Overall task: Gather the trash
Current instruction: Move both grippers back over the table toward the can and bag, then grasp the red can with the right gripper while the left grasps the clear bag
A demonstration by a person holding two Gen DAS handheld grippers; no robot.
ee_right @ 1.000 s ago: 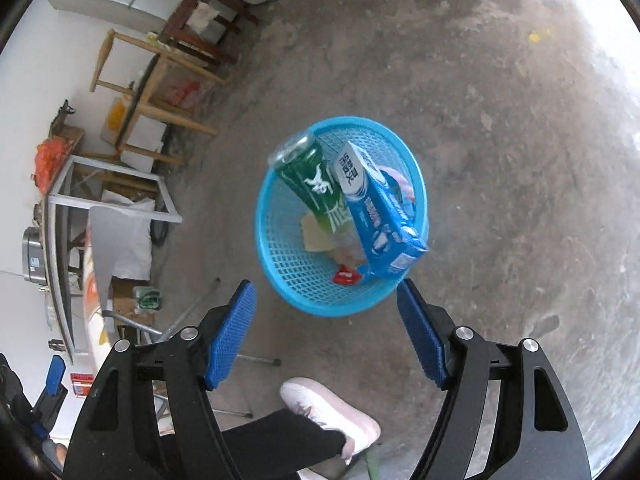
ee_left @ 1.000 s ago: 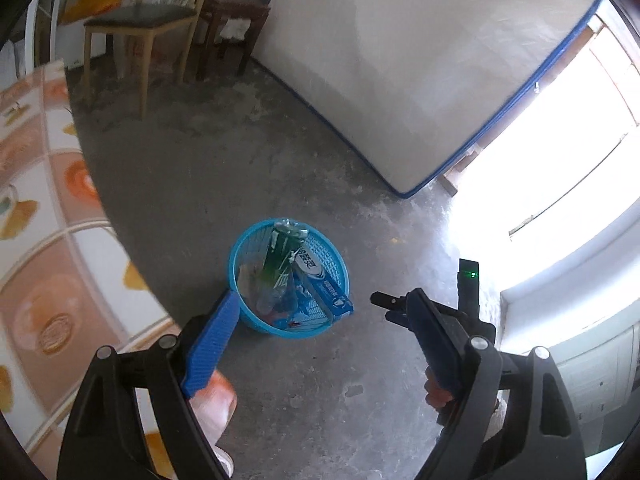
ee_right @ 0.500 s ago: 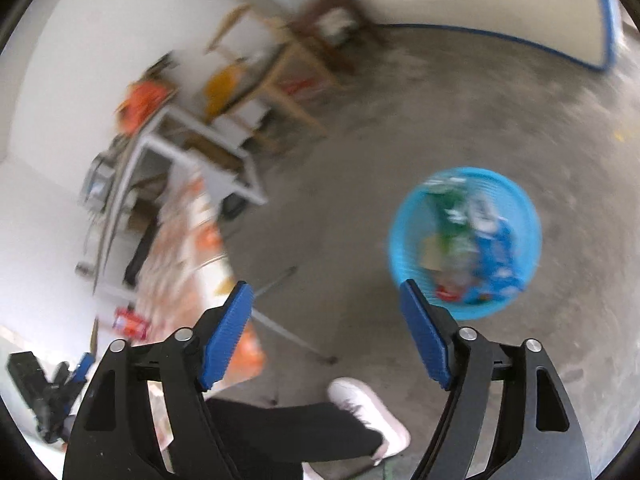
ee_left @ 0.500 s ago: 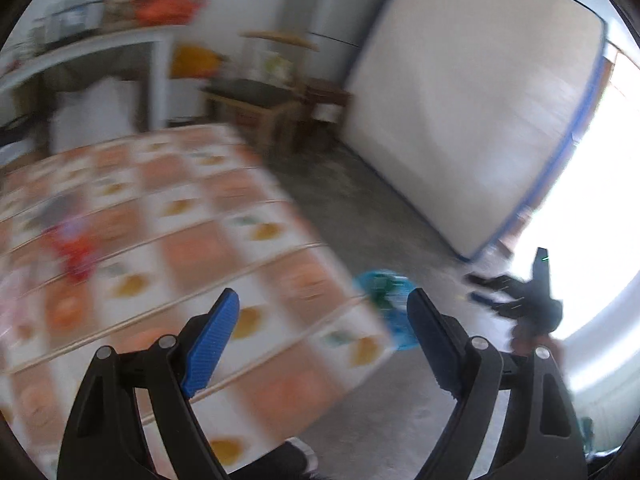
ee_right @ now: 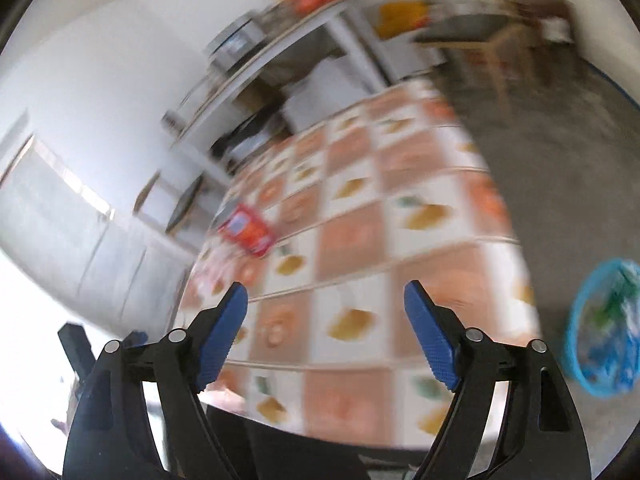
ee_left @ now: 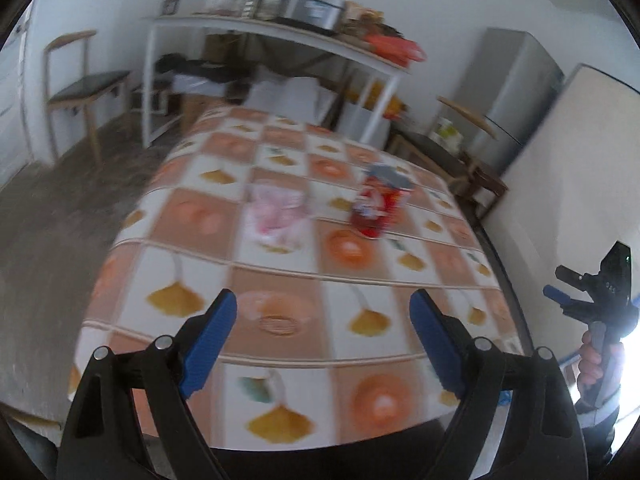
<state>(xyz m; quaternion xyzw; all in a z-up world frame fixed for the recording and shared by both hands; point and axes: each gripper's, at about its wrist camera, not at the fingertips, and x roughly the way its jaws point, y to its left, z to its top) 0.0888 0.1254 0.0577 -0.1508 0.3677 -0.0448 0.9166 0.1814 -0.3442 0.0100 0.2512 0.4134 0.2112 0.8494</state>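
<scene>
A red snack packet (ee_left: pixel 378 208) stands on the tiled-pattern table (ee_left: pixel 280 280), with a crumpled pink-white plastic bag (ee_left: pixel 276 216) to its left. The packet also shows in the right wrist view (ee_right: pixel 248 230), with the bag blurred beside it (ee_right: pixel 216 264). My left gripper (ee_left: pixel 323 340) is open and empty over the table's near part. My right gripper (ee_right: pixel 326 334) is open and empty over the table; it also shows at the far right of the left wrist view (ee_left: pixel 592 300). The blue trash basket (ee_right: pixel 604 328), holding trash, stands on the floor right of the table.
A white shelf table (ee_left: pixel 280 36) with clutter stands behind the table. A wooden chair (ee_left: pixel 76 88) is at the back left, a grey fridge (ee_left: pixel 508 92) and a leaning mattress (ee_left: pixel 580 184) at the right. The floor is bare concrete (ee_left: pixel 48 240).
Both grippers have swung up and away from the blue basket on the floor to face the table. Both stay open and empty. The views are blurred by motion.
</scene>
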